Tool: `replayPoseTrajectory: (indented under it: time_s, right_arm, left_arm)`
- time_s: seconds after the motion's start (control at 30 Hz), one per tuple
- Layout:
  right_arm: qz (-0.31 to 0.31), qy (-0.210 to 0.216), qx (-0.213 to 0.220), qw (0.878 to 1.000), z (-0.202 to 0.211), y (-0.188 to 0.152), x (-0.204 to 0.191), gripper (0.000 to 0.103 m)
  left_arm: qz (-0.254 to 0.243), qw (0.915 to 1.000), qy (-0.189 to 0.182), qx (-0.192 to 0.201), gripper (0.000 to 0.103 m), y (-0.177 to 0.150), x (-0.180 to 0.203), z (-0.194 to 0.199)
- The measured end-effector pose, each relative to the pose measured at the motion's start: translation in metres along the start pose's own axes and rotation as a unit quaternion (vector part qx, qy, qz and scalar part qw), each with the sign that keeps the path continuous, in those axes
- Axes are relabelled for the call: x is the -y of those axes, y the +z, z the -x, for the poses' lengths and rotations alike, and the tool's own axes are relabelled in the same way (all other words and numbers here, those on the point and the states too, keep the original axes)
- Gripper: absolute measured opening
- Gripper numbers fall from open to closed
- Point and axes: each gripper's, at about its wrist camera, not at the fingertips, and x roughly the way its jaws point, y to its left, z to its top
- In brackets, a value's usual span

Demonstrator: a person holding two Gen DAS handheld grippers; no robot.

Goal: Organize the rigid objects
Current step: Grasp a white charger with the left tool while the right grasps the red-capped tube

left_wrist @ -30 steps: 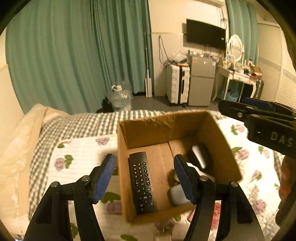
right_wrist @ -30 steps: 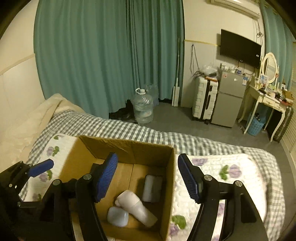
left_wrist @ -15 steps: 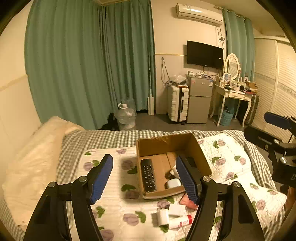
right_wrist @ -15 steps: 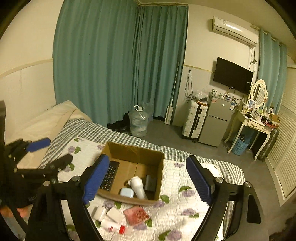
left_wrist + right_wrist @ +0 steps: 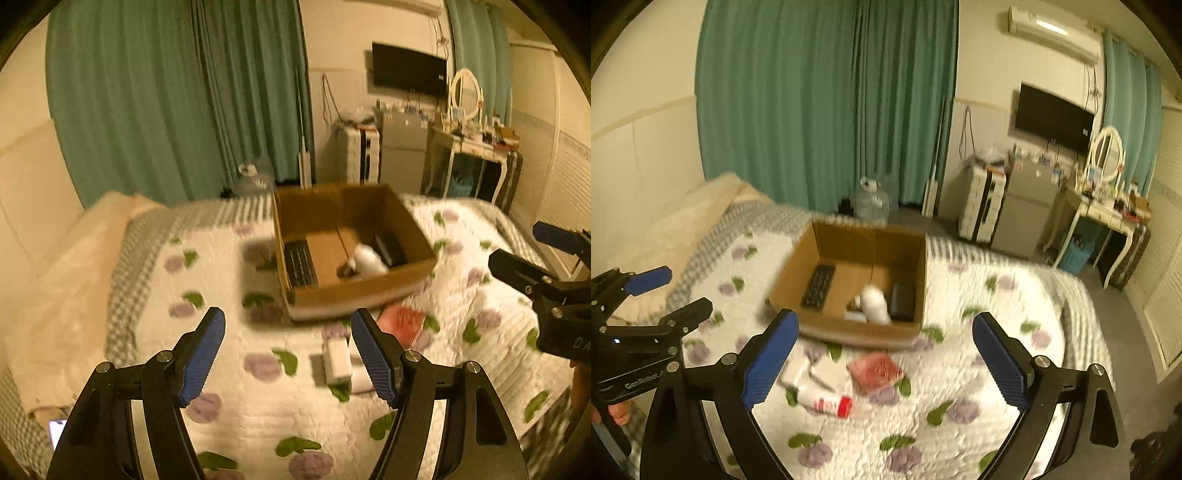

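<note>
An open cardboard box (image 5: 369, 291) (image 5: 849, 332) sits on the flowered bed quilt. It holds a black remote (image 5: 300, 263) (image 5: 818, 286), a white bottle (image 5: 367, 260) (image 5: 874, 304) and a dark case (image 5: 388, 249) (image 5: 903, 301). In front of the box lie a red packet (image 5: 402, 320) (image 5: 875, 371), white boxes (image 5: 336, 360) (image 5: 809, 369) and a red-capped white bottle (image 5: 825, 400). My left gripper (image 5: 288, 358) is open and empty above the quilt, short of the box. My right gripper (image 5: 882, 365) is open wide and empty above the loose items.
A beige pillow (image 5: 66, 280) lies at the bed's left. Beyond the bed stand green curtains (image 5: 827, 103), a water jug (image 5: 870, 201), a white suitcase (image 5: 982, 201), a small fridge (image 5: 1021, 210) and a dressing table (image 5: 1104, 218). A phone (image 5: 57, 432) shows at lower left.
Both grippers pulled up and back from just over the box, then came down somewhat closer to the bed. The loose items in front of the box came into view. Both stayed open.
</note>
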Motion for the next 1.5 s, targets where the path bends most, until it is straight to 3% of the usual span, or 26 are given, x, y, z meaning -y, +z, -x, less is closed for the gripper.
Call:
replayPoseTrajectory:
  time_s: [0.17, 0.33, 0.7, 0.77, 0.8, 1.0, 1.3, 1.5]
  right_arm:
    - [0.000, 0.001, -0.050, 0.999, -0.045, -0.036, -0.002, 0.096]
    - [0.002, 0.004, -0.086, 0.996, -0.079, -0.060, -0.007, 0.096]
    - [-0.004, 0.002, -0.139, 0.990, -0.124, -0.079, -0.008, 0.096]
    - [-0.008, 0.001, -0.143, 0.990, -0.128, -0.079, -0.006, 0.096]
    - [-0.009, 0.001, -0.146, 0.989, -0.130, -0.081, -0.005, 0.096]
    - [0.003, 0.013, -0.154, 0.988, -0.136, -0.086, -0.013, 0.096]
    - [0.022, 0.048, -0.172, 0.984, -0.139, -0.098, -0.041, 0.096]
    - [0.017, 0.052, -0.192, 0.980, -0.149, -0.111, -0.065, 0.096]
  left_arm:
    - [-0.001, 0.9987, -0.014, -0.050, 0.074, -0.029, 0.012, -0.053]
    - [-0.015, 0.9971, -0.017, -0.073, 0.074, -0.045, 0.024, -0.090]
    - [-0.017, 0.9932, -0.047, -0.105, 0.071, -0.061, 0.036, -0.133]
    - [-0.018, 0.9925, -0.054, -0.109, 0.047, -0.062, 0.037, -0.137]
    - [-0.014, 0.9904, -0.076, -0.115, 0.030, -0.064, 0.037, -0.139]
    - [-0.011, 0.9918, -0.073, -0.105, 0.029, -0.064, 0.032, -0.125]
    - [-0.006, 0.9967, -0.020, -0.078, 0.028, -0.060, -0.004, -0.085]
    - [-0.006, 0.9970, -0.015, -0.076, 0.028, -0.060, -0.010, -0.079]
